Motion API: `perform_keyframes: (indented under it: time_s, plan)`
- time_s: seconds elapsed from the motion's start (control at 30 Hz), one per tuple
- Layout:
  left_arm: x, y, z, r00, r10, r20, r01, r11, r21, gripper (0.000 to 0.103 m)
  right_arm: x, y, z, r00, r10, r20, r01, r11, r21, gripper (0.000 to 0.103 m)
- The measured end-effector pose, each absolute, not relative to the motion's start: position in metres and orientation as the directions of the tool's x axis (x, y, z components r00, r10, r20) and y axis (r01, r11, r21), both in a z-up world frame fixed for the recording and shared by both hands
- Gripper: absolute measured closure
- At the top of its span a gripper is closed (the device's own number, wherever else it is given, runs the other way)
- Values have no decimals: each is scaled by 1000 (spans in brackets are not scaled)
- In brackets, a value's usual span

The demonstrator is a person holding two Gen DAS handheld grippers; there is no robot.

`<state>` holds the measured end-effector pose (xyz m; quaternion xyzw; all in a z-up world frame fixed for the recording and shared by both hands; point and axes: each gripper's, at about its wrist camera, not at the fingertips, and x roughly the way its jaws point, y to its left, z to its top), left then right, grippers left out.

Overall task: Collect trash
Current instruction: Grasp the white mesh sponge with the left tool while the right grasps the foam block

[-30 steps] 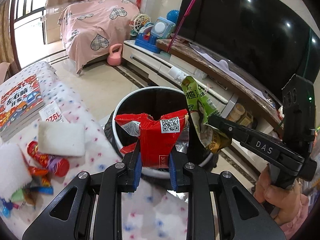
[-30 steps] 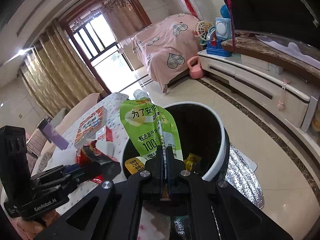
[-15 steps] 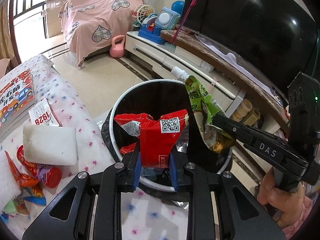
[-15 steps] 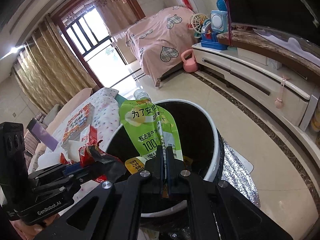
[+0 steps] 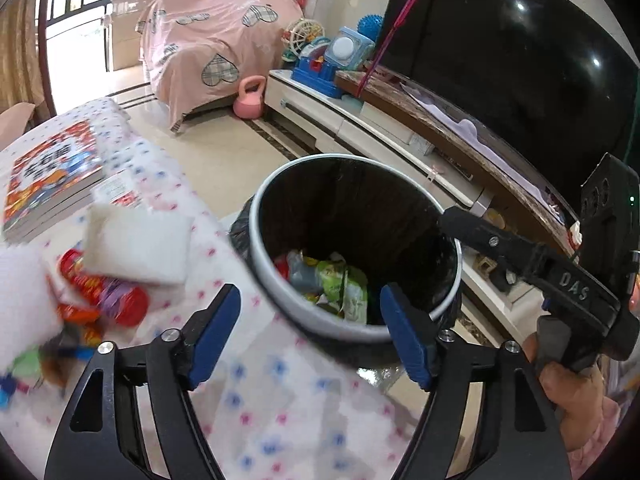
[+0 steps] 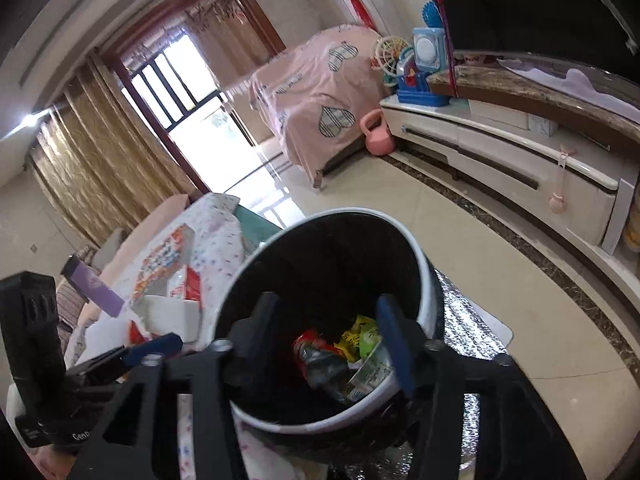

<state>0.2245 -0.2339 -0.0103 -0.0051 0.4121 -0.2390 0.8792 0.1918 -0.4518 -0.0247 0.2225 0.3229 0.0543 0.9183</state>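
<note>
My left tongs [image 5: 310,334] hang wide open above the near rim of the trash bin [image 5: 264,220], blue pads [image 5: 212,338] spread far apart and holding nothing. My right tongs [image 6: 326,336] stand just as wide over the same bin, also holding nothing; from the left wrist view they reach in from the right with my hand [image 5: 568,390] wrapped around the grip.

The bin is round, white-rimmed and lined with a black bag, and it sits on the floor just beside the counter [image 5: 280,412], which is covered in a white cloth dotted with pink and blue. At the bottom of the bin lies the collected trash: a green pouch [image 5: 344,284], a crumpled silver-grey wrapper [image 5: 300,274] and a bit of red packet [image 5: 282,268]. The right wrist view shows the same heap, with a yellow wrapper [image 6: 352,336] beside the green one.

More litter lies on the counter to the left of my left tongs: red snack wrappers [image 5: 106,294] partly under a white foam pad [image 5: 138,246], and a blurred mix of coloured scraps [image 5: 32,364] near the edge of the frame. A stack of children's books [image 5: 48,178] rests farther back on the cloth.

Beyond the bin runs a white TV cabinet [image 5: 360,128] under a large dark television [image 5: 512,76], with a pink kettlebell [image 5: 249,98] on the floor and a pink-covered piece of furniture [image 5: 212,40] behind it.
</note>
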Motion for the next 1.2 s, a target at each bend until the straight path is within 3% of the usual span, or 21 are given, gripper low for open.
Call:
perform_keyframes:
  time_s: [0.03, 0.07, 0.33, 0.77, 1.2]
  plan:
    - [222, -230, -9, 551, -423, -719, 412, 887, -206, 27, 188, -449, -23, 792, 247, -558, 39, 892, 450, 21]
    - [214, -222, -8, 561, -422, -712, 403, 891, -210, 26, 185, -446, -23, 797, 246, -552, 37, 892, 451, 18]
    - [181, -170, -10, 605, -389, -695, 325, 917, -230, 25, 163, -411, -21, 794, 278, -540, 4, 887, 462, 10]
    - [154, -77, -21, 647, -317, -694, 144, 944, -296, 25, 154, -329, -29, 735, 359, -576, -119, 904, 411, 4]
    - [169, -39, -16, 666, -313, -677, 71, 930, -361, 25, 181, -285, -28, 736, 368, -569, -185, 917, 354, 4]
